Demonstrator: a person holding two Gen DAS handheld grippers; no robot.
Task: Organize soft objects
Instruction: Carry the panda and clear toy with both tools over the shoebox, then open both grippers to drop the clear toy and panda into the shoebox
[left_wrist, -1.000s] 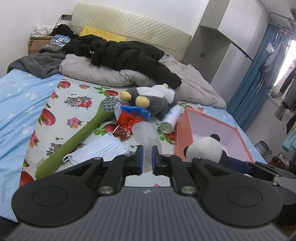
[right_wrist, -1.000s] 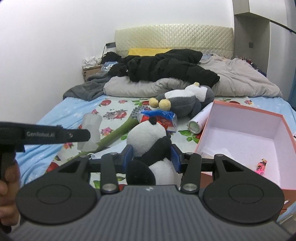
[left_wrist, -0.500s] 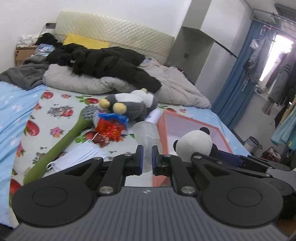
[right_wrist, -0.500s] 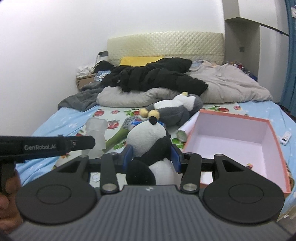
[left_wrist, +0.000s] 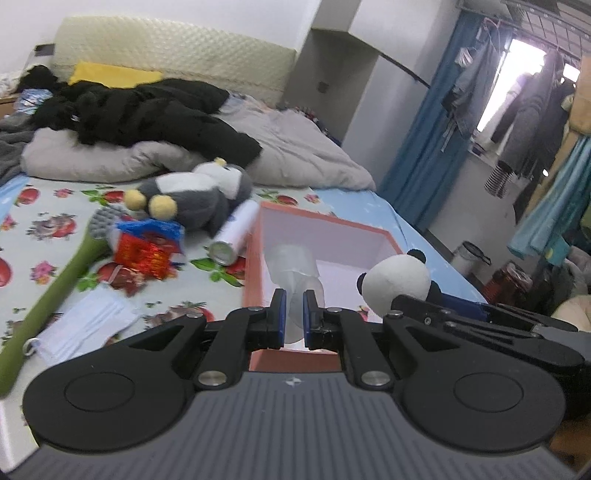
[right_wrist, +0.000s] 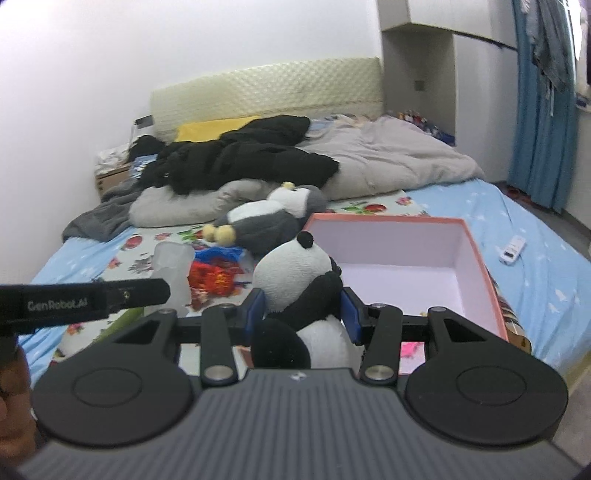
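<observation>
My left gripper (left_wrist: 293, 318) is shut on a translucent white soft piece (left_wrist: 293, 273), which hangs over the near left corner of the pink box with an orange outside (left_wrist: 325, 222). The panda plush (right_wrist: 295, 280) sits upright between the blue pads of my right gripper (right_wrist: 301, 314), which is shut on its body. The panda (left_wrist: 395, 280) hangs over the box's near edge (right_wrist: 384, 220). In the right wrist view the translucent piece (right_wrist: 171, 266) shows to the left of the panda. A grey and white penguin plush (left_wrist: 195, 199) lies on the bed behind the box.
On the fruit-print sheet left of the box lie a green long-handled brush (left_wrist: 55, 295), a face mask (left_wrist: 85, 325), red and blue snack packets (left_wrist: 144, 251) and a white can (left_wrist: 236, 236). A white remote (right_wrist: 513, 249) lies right of the box. Bedding is heaped behind.
Both grippers have swung right with their loads. The translucent piece and the panda, earlier over the sheet left of the box, now hang over the box's near side.
</observation>
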